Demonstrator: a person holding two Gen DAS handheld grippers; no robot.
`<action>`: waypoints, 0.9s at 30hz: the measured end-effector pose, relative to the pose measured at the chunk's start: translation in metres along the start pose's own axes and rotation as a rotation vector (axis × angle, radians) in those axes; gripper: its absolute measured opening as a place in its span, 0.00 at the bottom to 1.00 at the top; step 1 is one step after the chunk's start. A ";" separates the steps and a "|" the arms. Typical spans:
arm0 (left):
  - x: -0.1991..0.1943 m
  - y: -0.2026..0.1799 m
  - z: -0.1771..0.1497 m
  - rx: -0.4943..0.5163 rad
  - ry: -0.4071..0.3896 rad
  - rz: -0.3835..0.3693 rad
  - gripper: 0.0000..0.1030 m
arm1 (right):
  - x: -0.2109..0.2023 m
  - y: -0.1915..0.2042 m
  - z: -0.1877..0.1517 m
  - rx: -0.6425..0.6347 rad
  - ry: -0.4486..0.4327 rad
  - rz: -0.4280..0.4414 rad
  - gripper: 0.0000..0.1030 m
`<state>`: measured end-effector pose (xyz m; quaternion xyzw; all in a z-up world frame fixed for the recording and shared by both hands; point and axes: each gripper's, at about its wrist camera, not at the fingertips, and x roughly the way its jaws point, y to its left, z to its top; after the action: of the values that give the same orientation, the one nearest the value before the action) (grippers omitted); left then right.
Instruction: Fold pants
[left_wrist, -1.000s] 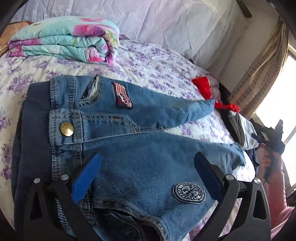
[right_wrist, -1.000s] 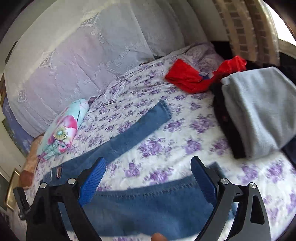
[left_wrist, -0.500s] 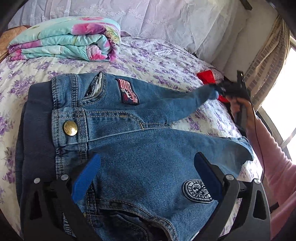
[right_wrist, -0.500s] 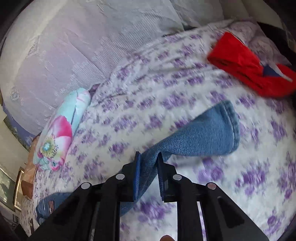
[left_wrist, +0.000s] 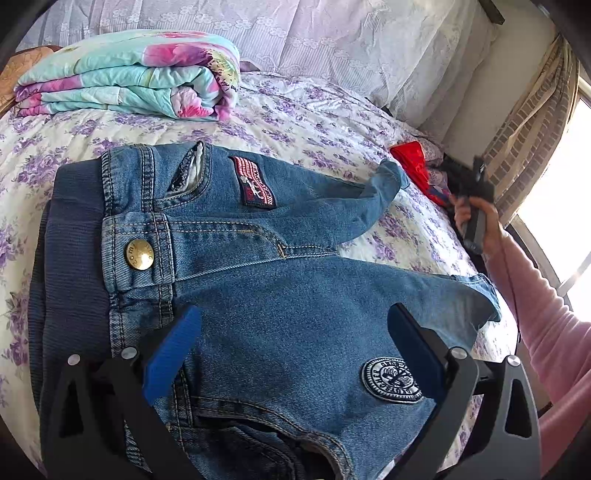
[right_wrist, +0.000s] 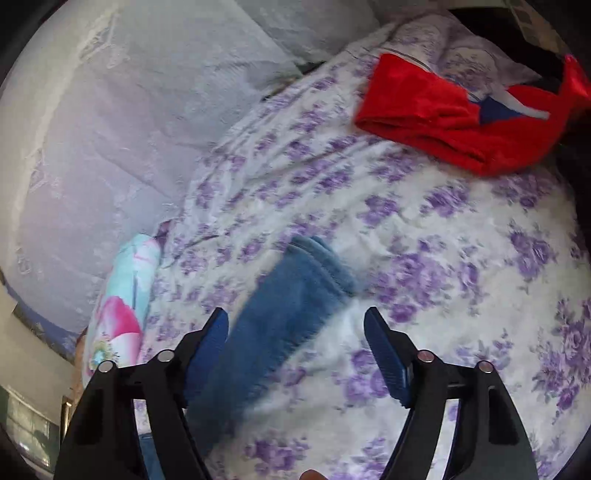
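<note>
Right tool (right_wrist: 297, 343) gapes wide over the pants (right_wrist: 284, 306) leg; left tool (left_wrist: 291, 332) equally wide.

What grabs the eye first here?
The jeans, spread on the floral bed under the open left gripper, with a brass button at the waistband. Next, the red garment at the bed's far end, beyond the open right gripper, and the folded floral quilt near the pillows.

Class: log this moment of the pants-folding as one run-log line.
jeans: flat on bed | left gripper: open above jeans | right gripper: open, far leg between jaws
</note>
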<state>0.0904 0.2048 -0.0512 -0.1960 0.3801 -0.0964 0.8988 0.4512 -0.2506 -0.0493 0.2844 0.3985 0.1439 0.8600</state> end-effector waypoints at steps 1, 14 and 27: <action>0.000 0.000 0.000 0.001 0.000 0.001 0.95 | 0.014 -0.009 0.000 0.036 0.022 0.011 0.65; 0.001 -0.001 -0.001 0.014 0.002 0.013 0.95 | -0.011 0.013 0.005 -0.061 -0.052 -0.031 0.08; -0.006 -0.001 -0.005 0.020 -0.008 0.020 0.95 | -0.159 -0.046 -0.081 -0.107 -0.005 -0.145 0.52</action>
<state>0.0821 0.2042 -0.0501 -0.1838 0.3774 -0.0905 0.9031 0.2884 -0.3323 -0.0233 0.2089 0.4075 0.1017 0.8832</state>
